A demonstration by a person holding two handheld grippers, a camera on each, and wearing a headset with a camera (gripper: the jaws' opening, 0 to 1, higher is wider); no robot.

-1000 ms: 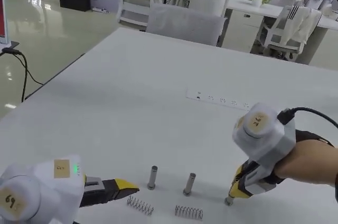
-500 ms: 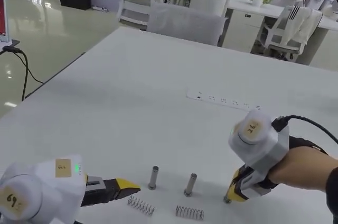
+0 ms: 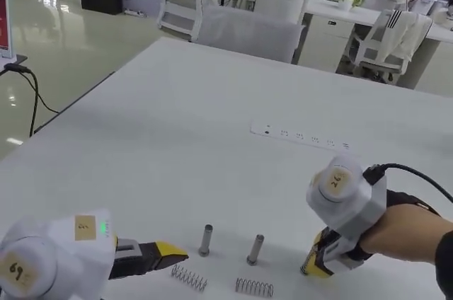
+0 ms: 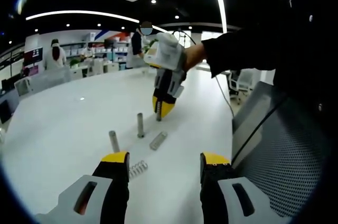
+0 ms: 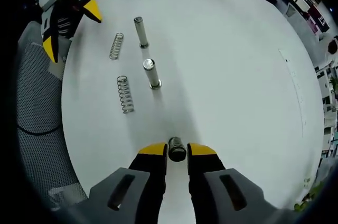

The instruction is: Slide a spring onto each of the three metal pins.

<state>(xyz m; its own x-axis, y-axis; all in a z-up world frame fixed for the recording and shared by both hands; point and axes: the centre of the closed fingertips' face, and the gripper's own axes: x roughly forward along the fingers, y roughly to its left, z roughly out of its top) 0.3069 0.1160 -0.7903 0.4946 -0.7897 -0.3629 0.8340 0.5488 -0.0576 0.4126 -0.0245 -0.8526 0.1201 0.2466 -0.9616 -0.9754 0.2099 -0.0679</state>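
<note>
Two bare metal pins (image 3: 206, 240) (image 3: 255, 249) stand upright on the white table. Two springs (image 3: 188, 278) (image 3: 253, 287) lie flat in front of them. My right gripper (image 3: 310, 267) points down over the third pin (image 5: 176, 149). Its jaws are shut on a dark spring ringing that pin's top. In the right gripper view the bare pins (image 5: 140, 31) (image 5: 152, 72) and loose springs (image 5: 116, 45) (image 5: 124, 93) lie ahead. My left gripper (image 3: 177, 250) hovers open and holds nothing, just left of the nearer spring (image 4: 138, 168). The right gripper (image 4: 165, 109) shows in the left gripper view.
A white power strip (image 3: 301, 135) lies flat further back on the table (image 3: 177, 116). A cable (image 3: 417, 172) trails from my right hand. Chairs, desks and people stand beyond the far edge. The near table edge runs just below the springs.
My right gripper has sunk a little lower over the third pin, hiding the pin's foot in the head view. The left gripper, springs and other pins have stayed put.
</note>
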